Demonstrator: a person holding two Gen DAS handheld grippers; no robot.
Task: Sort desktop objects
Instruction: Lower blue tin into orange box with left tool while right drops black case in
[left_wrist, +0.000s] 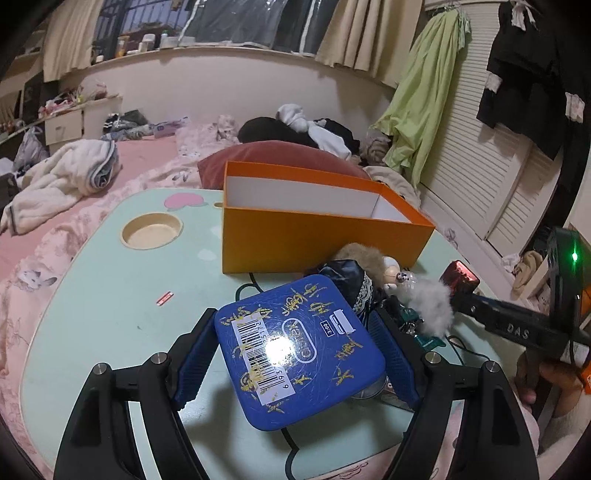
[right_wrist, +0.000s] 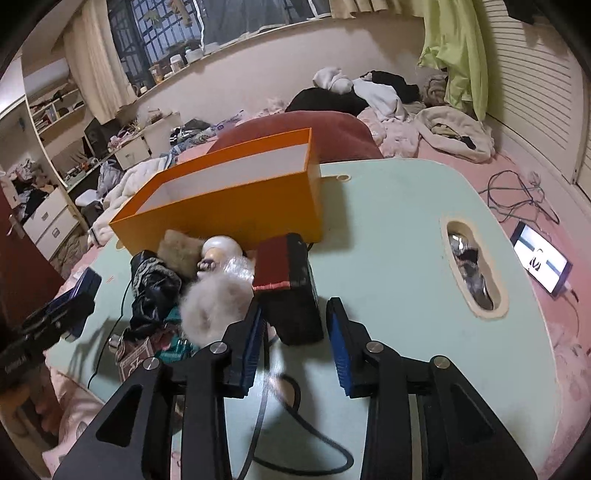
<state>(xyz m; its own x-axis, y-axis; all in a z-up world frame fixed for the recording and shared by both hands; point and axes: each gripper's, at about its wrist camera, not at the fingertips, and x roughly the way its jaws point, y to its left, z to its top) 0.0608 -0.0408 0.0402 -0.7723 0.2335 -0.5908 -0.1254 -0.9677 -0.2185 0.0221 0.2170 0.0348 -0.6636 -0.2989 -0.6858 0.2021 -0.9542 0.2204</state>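
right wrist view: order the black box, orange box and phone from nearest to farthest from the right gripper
1. black box, just ahead of the right gripper, between its fingertips.
2. orange box, behind it, ahead-left on the table.
3. phone, far right, off the table on the bed.

Setting: home bedroom, lived-in, cluttered. Evidence: bed with pink floral sheet (left_wrist: 55, 236), red pillow (left_wrist: 273, 155), rumpled white blanket (left_wrist: 62, 177), heap of black and white clothes (left_wrist: 306, 131). Mint-green lap table (left_wrist: 92, 295) standing on bed. Cream curtains (left_wrist: 354, 33) over dark window; bottles along sill (left_wrist: 147, 40). Green garment (left_wrist: 424, 96) hanging on louvred wardrobe doors (left_wrist: 480, 177). Drawer unit (right_wrist: 51, 221), open shelves (right_wrist: 51, 110) at left. Phone (right_wrist: 541, 258) and cables on bedding.
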